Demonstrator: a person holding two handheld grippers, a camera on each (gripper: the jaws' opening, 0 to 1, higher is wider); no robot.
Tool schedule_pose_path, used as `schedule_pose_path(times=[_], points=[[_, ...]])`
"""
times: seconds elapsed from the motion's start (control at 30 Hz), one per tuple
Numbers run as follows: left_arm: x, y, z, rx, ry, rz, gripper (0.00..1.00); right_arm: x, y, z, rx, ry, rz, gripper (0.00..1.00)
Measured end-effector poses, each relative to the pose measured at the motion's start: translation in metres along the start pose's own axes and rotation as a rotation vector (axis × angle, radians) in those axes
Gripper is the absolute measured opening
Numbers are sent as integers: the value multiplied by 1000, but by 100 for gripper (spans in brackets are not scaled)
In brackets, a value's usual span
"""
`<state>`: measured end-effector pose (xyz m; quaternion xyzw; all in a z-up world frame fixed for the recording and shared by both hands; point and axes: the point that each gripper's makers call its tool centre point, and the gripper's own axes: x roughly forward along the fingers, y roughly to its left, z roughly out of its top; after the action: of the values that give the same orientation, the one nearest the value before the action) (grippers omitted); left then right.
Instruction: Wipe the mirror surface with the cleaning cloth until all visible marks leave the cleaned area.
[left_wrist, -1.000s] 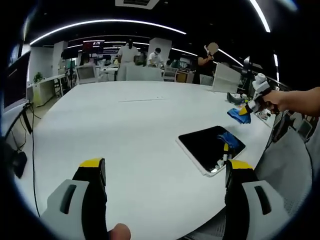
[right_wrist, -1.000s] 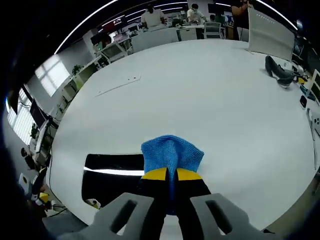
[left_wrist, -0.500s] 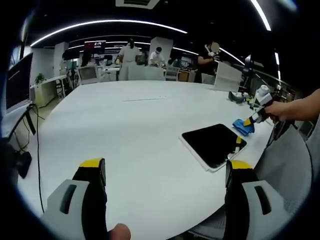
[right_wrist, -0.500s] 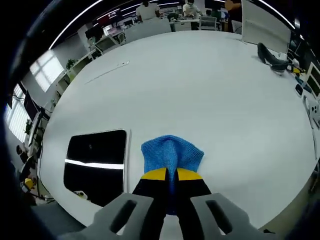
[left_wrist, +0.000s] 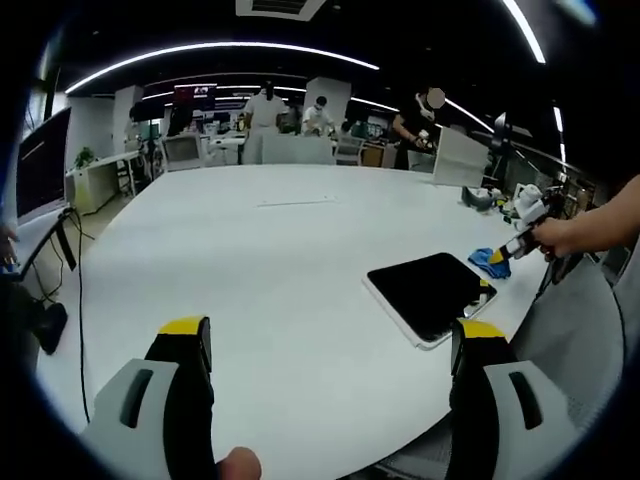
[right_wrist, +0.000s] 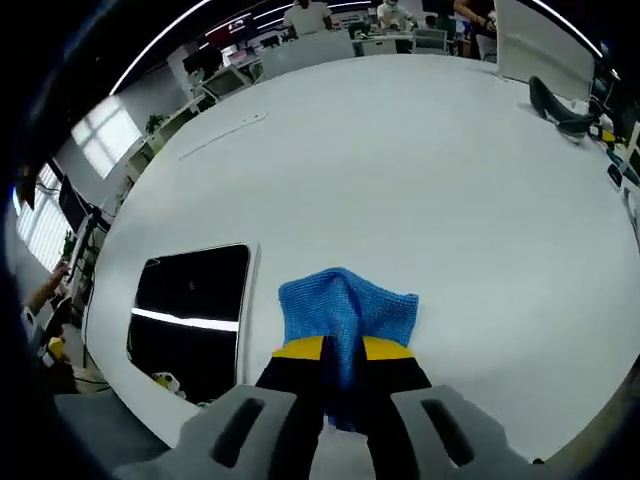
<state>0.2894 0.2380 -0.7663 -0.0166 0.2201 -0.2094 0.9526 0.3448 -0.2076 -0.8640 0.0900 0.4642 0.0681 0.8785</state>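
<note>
in the left gripper view, the left hand-held gripper hangs with jaws spread and empty above a white desk, where the dark mirror lies near the edge; the right hand-held gripper holds the blue cleaning cloth just beside it. in the right gripper view, the jaws are pinching the cleaning cloth beside the mirror, not on it. the glass looks mostly dark and clean, so wiping seems nearly done, though small marks are too fine to judge; no containers appear.

The cleaning cloth is bright blue, the mirror reads glossy black with a pale frame, the table is plain white, and both grippers carry yellow-tipped black jaws on grey bodies.
</note>
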Motion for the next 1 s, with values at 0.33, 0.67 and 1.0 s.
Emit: schedule_pose_path(times=[0.33, 0.67, 1.0], points=[[-4, 17, -7, -18, 20, -13, 99, -44, -4, 29, -318, -240, 146, 80], [-3, 8, -10, 24, 16, -73, 99, -75, -36, -3, -388, -297, 190, 98], [-7, 18, -14, -14, 13, -43, 99, -73, -54, -28, -317, -246, 137, 98]])
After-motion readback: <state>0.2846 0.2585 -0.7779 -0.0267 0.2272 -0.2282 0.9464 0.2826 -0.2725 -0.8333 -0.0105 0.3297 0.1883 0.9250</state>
